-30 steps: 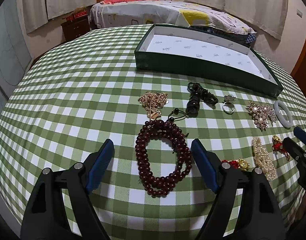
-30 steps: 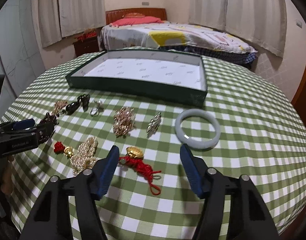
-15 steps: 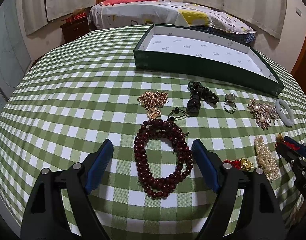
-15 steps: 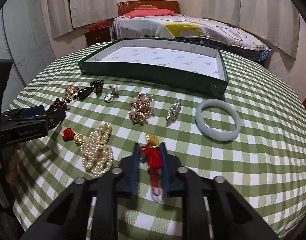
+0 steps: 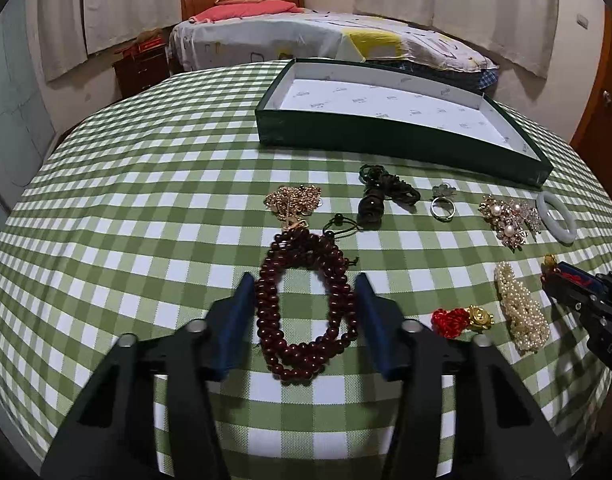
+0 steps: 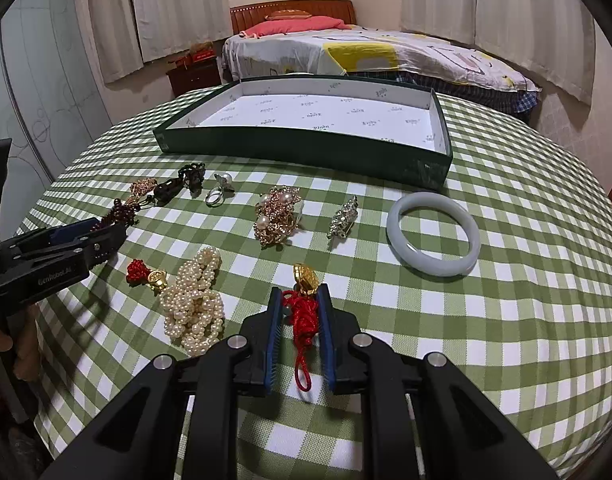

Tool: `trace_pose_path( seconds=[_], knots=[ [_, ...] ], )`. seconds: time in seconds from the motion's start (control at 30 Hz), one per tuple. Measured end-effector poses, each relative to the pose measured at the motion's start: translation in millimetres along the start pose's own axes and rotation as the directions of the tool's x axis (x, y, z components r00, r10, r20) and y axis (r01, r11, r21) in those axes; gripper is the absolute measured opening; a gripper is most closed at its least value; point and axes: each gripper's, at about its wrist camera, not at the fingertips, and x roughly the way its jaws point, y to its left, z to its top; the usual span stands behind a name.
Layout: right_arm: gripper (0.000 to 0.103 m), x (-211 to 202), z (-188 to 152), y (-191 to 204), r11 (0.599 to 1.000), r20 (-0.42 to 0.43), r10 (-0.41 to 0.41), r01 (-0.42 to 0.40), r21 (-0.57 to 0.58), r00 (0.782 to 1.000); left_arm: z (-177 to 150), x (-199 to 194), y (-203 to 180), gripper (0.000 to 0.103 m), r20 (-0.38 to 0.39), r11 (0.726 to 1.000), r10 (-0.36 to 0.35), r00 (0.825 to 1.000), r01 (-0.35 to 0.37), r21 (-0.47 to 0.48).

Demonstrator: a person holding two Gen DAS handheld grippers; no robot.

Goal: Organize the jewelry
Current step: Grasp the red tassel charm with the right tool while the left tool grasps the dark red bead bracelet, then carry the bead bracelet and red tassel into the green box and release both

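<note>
My right gripper [image 6: 300, 300] is shut on a red knotted cord charm [image 6: 304, 314] with a gold pendant [image 6: 305, 278], its loop hanging toward the camera. In the left wrist view the right gripper [image 5: 561, 276] shows at the right edge. My left gripper [image 5: 304, 284] is open, its fingers on either side of a dark red bead necklace [image 5: 302, 304] lying on the cloth. The green tray [image 6: 306, 148] with a white lining stands empty at the back, also in the left wrist view [image 5: 401, 146].
On the checked tablecloth lie a pearl strand [image 6: 196, 308], a second red-and-gold charm [image 6: 146, 274], a gold pearl brooch [image 6: 278, 216], a silver brooch [image 6: 343, 216], a jade bangle [image 6: 433, 234], a ring [image 6: 218, 192], a black cord piece [image 5: 379, 194] and a gold chain [image 5: 294, 202].
My right gripper closed on the red cord charm and lifted it slightly. My left gripper moved forward and narrowed, so its fingers now straddle the dark red bead necklace.
</note>
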Motion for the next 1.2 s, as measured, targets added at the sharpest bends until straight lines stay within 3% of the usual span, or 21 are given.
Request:
trace_pose_path(
  seconds=[0.13,0.47,1.2],
  knots=[
    [0.018,0,0,-1,1.000,0.000,0.002,-0.002,0.002,1.000,-1,-2,1,0.022,0.010,1.000,-0.022,1.000,0.022,-0.006],
    [0.017,-4,1,-4,1.000,0.023,0.006,-0.006,0.018,1.000,-2,-10,-1,0.015,0.030,0.999,-0.039,0.999,0.039,-0.011],
    [0.016,-20,9,-10,0.999,0.077,0.011,-0.014,0.044,0.997,11,-30,-5,0.011,0.100,0.999,-0.051,0.994,0.052,-0.005]
  ],
)
